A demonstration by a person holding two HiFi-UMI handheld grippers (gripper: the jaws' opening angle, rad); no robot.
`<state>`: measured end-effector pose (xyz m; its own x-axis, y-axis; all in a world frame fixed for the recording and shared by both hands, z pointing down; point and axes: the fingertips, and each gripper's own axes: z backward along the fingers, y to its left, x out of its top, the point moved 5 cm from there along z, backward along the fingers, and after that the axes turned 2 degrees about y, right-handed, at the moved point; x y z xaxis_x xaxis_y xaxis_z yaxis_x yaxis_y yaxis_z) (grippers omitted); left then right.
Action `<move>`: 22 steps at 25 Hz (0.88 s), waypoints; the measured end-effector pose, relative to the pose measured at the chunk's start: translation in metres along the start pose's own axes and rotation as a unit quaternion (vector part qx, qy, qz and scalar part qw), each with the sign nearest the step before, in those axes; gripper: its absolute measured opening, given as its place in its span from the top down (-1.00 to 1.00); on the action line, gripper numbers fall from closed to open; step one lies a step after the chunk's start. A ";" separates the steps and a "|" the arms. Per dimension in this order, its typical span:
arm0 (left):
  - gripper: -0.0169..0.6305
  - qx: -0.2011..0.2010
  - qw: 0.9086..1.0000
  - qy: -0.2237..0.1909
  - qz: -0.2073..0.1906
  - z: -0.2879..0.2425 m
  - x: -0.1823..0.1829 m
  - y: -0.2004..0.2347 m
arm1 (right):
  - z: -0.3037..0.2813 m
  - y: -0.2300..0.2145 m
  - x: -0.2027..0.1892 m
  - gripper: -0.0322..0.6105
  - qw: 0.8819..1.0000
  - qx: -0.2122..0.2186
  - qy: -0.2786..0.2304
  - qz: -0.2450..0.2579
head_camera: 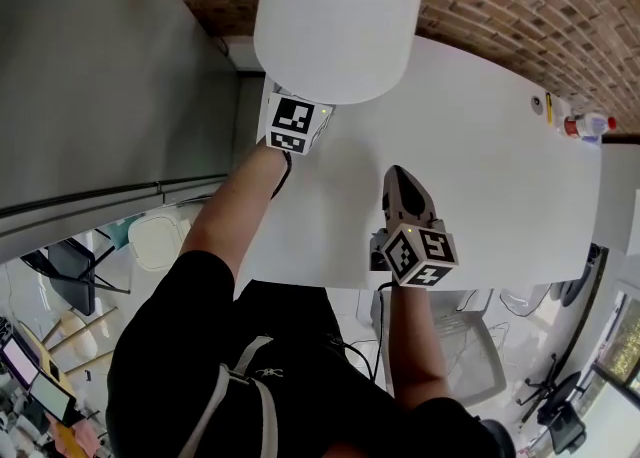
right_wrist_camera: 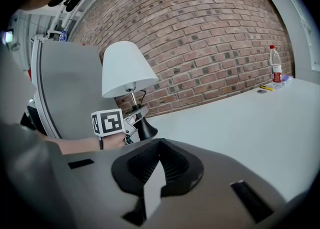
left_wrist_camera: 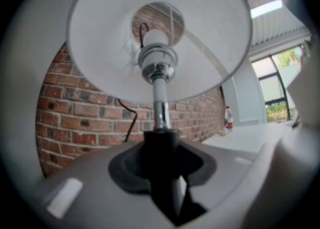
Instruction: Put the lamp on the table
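Observation:
The lamp (head_camera: 335,21) has a white shade, a chrome stem and a black cone foot. In the right gripper view the lamp (right_wrist_camera: 125,68) stands upright with its foot (right_wrist_camera: 146,130) down on the white table (right_wrist_camera: 250,128), at the left end by the brick wall. My left gripper (left_wrist_camera: 160,143) is shut on the black neck just above the foot, as the left gripper (right_wrist_camera: 136,115) also shows from the side. From the head view only its marker cube (head_camera: 293,126) shows under the shade. My right gripper (head_camera: 400,178) hovers over the table's near edge, shut and empty.
A plastic bottle (head_camera: 590,126) and a yellow pen (head_camera: 548,104) lie at the table's far right end. A grey partition (head_camera: 90,76) stands left of the table. The lamp's black cord (left_wrist_camera: 131,123) hangs along the brick wall. Chairs (head_camera: 470,346) sit below the near edge.

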<state>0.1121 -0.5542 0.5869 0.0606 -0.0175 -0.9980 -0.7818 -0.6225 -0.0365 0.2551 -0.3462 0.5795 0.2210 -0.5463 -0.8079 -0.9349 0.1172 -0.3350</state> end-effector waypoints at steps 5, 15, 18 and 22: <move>0.57 -0.010 1.000 -0.003 -0.012 0.002 -0.002 -0.002 | 0.000 0.002 -0.005 0.90 1.000 -0.001 0.005 0.002; 0.58 -0.003 1.000 -0.026 -0.017 0.012 -0.005 -0.005 | 0.001 0.004 -0.007 0.90 1.000 0.005 0.006 -0.001; 0.58 0.001 0.999 -0.030 -0.016 0.013 -0.005 -0.005 | 0.003 0.005 -0.009 0.90 1.000 0.006 0.007 0.000; 0.52 0.010 1.000 -0.029 -0.004 0.015 -0.011 -0.004 | 0.006 0.005 -0.012 0.90 1.000 0.003 0.008 -0.001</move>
<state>0.1058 -0.5400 0.5973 0.0305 0.0329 -0.9990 -0.7934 -0.6070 -0.0443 0.2492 -0.3335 0.5845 0.2193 -0.5591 -0.7996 -0.9326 0.1207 -0.3402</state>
